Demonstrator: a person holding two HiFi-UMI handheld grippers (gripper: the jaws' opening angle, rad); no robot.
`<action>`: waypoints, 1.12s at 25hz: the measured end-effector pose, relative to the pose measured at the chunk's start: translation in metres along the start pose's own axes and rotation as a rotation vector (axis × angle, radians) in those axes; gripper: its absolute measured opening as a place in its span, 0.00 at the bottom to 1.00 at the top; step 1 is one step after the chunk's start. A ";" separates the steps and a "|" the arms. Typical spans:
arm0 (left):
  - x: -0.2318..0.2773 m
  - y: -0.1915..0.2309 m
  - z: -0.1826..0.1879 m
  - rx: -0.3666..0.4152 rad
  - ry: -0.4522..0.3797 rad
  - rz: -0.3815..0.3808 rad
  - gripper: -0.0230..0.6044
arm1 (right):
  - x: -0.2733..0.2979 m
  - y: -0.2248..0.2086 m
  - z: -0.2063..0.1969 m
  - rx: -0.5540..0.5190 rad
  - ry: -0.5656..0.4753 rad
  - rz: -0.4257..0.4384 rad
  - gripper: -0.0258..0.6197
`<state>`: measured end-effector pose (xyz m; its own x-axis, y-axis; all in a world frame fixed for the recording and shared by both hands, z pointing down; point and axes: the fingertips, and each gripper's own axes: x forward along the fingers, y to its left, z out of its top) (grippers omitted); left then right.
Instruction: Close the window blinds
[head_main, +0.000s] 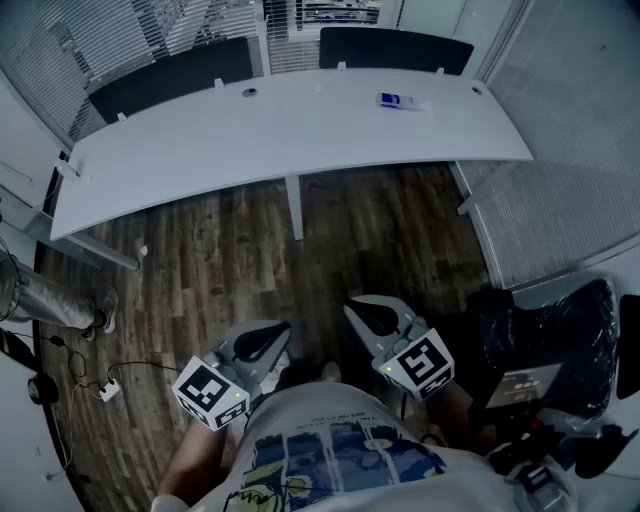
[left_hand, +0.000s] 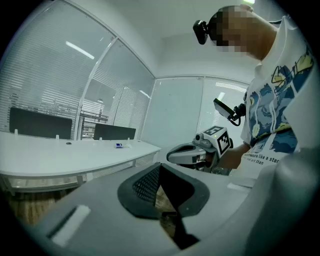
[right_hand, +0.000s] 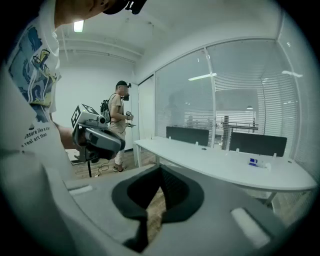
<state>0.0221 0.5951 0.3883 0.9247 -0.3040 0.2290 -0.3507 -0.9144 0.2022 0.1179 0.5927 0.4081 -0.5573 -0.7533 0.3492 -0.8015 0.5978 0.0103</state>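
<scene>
Window blinds (head_main: 120, 40) hang behind the glass wall beyond the long white desk, with more blinds (head_main: 570, 180) on the right-hand glass. The left gripper view shows the blinds (left_hand: 45, 95) with their slats partly open, and so does the right gripper view, blinds (right_hand: 250, 100). My left gripper (head_main: 272, 336) and right gripper (head_main: 366, 312) are held close to my body over the wooden floor, far short of the blinds. Both point toward the desk. Each has its jaws together with nothing between them: left gripper (left_hand: 160, 187), right gripper (right_hand: 159, 192).
A curved white desk (head_main: 300, 130) stands between me and the blinds, with a small blue-and-white item (head_main: 400, 101) on it and dark panels (head_main: 170, 75) behind. A black bag (head_main: 545, 340) sits at my right. Cables (head_main: 108, 390) lie left. Another person (right_hand: 120, 125) stands nearby.
</scene>
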 end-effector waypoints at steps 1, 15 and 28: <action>-0.001 0.000 -0.001 0.002 0.000 0.002 0.04 | 0.000 0.000 0.000 0.000 -0.001 0.000 0.04; 0.002 -0.014 -0.008 0.023 0.006 0.047 0.04 | -0.021 0.002 -0.009 0.021 -0.001 0.019 0.04; 0.033 -0.007 -0.013 -0.004 0.018 0.070 0.04 | -0.020 -0.028 -0.026 0.024 0.012 0.012 0.07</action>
<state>0.0529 0.5952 0.4069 0.8950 -0.3628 0.2594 -0.4153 -0.8899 0.1885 0.1572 0.5977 0.4257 -0.5645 -0.7424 0.3607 -0.7997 0.6001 -0.0163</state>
